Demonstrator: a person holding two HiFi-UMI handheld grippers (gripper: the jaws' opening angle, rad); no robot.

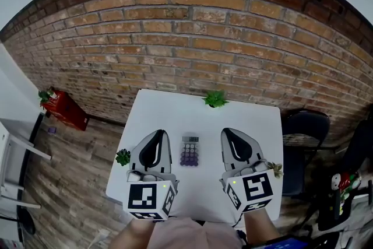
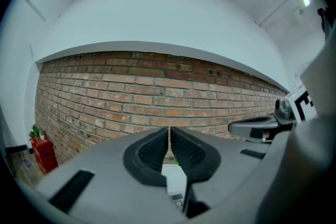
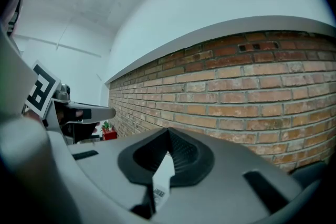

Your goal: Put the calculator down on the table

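Note:
A small calculator (image 1: 190, 151) with purple keys lies flat on the white table (image 1: 175, 111), display end away from me. My left gripper (image 1: 158, 132) hovers just to its left and my right gripper (image 1: 226, 131) just to its right, both pointing towards the brick wall. Neither touches the calculator. In the left gripper view the left gripper (image 2: 169, 131) has its jaws pressed together with nothing between them, and a bit of the calculator (image 2: 177, 198) shows below through the gap. In the right gripper view the right gripper (image 3: 168, 131) also stands shut and empty.
Small green plants stand at the table's far edge (image 1: 215, 98), left edge (image 1: 123, 156) and right edge (image 1: 274, 169). A black chair (image 1: 303, 131) is to the right of the table. A red object (image 1: 64, 108) sits on the wooden floor at the left. A brick wall rises behind.

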